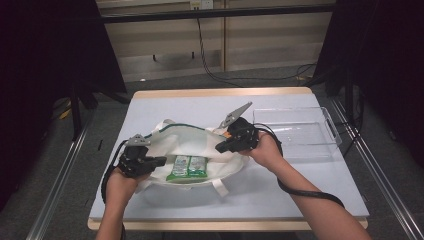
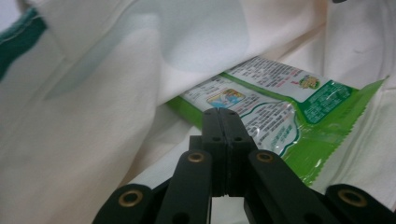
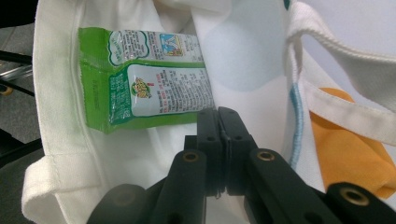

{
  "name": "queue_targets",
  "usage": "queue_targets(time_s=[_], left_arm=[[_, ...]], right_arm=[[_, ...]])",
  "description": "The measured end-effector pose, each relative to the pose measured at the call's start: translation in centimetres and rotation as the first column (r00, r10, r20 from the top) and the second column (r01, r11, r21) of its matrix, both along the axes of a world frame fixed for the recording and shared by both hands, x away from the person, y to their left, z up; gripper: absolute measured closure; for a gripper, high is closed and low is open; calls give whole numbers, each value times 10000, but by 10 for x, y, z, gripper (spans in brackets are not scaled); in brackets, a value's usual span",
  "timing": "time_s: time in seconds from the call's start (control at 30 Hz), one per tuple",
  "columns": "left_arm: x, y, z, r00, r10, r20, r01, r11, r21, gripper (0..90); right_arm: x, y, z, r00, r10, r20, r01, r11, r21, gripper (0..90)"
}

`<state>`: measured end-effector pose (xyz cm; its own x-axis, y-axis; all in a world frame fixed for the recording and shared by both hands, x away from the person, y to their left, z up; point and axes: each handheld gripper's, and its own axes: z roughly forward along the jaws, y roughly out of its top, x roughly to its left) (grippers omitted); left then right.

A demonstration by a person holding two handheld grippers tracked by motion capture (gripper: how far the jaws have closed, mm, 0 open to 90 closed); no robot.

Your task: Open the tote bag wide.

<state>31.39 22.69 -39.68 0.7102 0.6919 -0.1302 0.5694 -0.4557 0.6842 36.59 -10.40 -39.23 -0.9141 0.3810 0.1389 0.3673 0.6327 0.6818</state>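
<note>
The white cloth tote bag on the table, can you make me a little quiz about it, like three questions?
1. True or false: the green and white snack packet lies inside the white cloth tote bag.
2. Which stands to the right of the bag in the high view: A) a red metal bowl, B) a clear plastic tray, C) a blue mug?
3. Fill in: the left gripper and the right gripper are both ____ (open or shut).

Key:
1. True. Both gripper views show it in the bag's mouth.
2. B.
3. Shut. In each gripper view the black jaws meet; whether cloth is pinched between them is hard to tell.
</note>
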Motion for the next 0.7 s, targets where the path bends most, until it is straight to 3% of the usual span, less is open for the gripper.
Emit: queue_targets(time_s=[0.17, 0.47, 0.7], left_arm=[[-2, 3, -1, 10000, -36, -39, 37, 10000, 88, 900], [-5, 7, -4, 9996, -224, 168, 211, 9972, 718, 900], [-7, 13, 0, 9996, -205, 173, 200, 9994, 300, 900]], right_arm=[[0, 0, 0, 10000, 24, 38, -24, 10000, -4, 881], [2, -2, -1, 9999, -99, 15, 99, 9999, -14, 886], [1, -1, 0, 9999, -109, 86, 109, 9999, -21, 886]])
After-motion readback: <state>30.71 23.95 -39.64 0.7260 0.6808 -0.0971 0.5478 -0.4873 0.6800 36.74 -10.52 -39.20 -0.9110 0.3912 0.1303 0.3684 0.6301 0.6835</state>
